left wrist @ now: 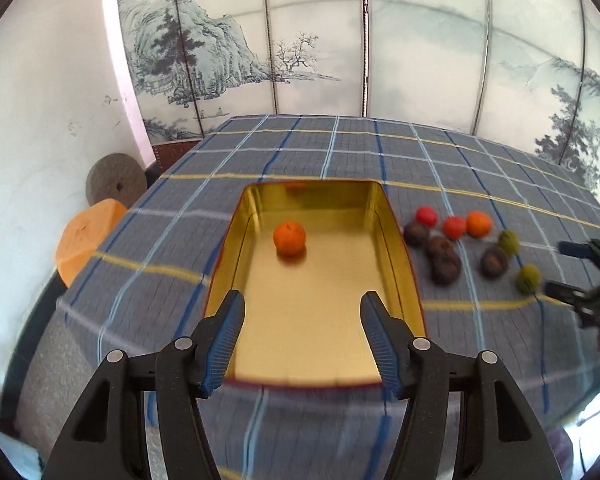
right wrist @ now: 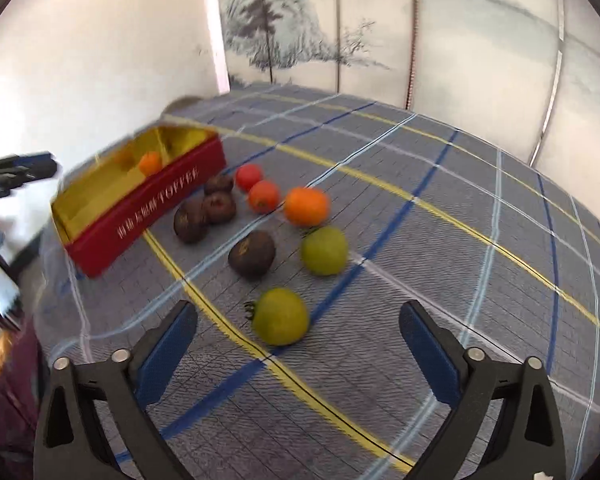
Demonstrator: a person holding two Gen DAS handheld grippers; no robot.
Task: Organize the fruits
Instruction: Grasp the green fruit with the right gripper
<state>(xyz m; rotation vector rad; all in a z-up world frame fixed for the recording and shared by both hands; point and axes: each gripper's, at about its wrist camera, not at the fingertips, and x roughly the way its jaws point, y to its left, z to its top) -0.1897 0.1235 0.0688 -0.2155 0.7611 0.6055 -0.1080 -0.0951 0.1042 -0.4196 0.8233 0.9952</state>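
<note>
A red tin with a gold inside (left wrist: pixel 320 320) (right wrist: pixel 156 204) stands on the plaid cloth and holds one orange fruit (left wrist: pixel 289 238) (right wrist: pixel 150 163). My left gripper (left wrist: pixel 302 308) is open and empty above the tin's near end. To the tin's right lie loose fruits: two red ones (right wrist: pixel 263 196), an orange one (right wrist: pixel 306 206), several dark brown ones (right wrist: pixel 252 254) and two green ones (right wrist: pixel 324 250). My right gripper (right wrist: pixel 298 320) is open and empty, just short of the nearest green fruit (right wrist: pixel 281 316). It also shows in the left wrist view (left wrist: pixel 568 270).
The table carries a blue-grey plaid cloth (left wrist: pixel 340 152). A painted folding screen (left wrist: pixel 340 40) stands behind it. An orange stool (left wrist: pixel 86 236) and a round stone disc (left wrist: pixel 116 184) sit left of the table, by the white wall.
</note>
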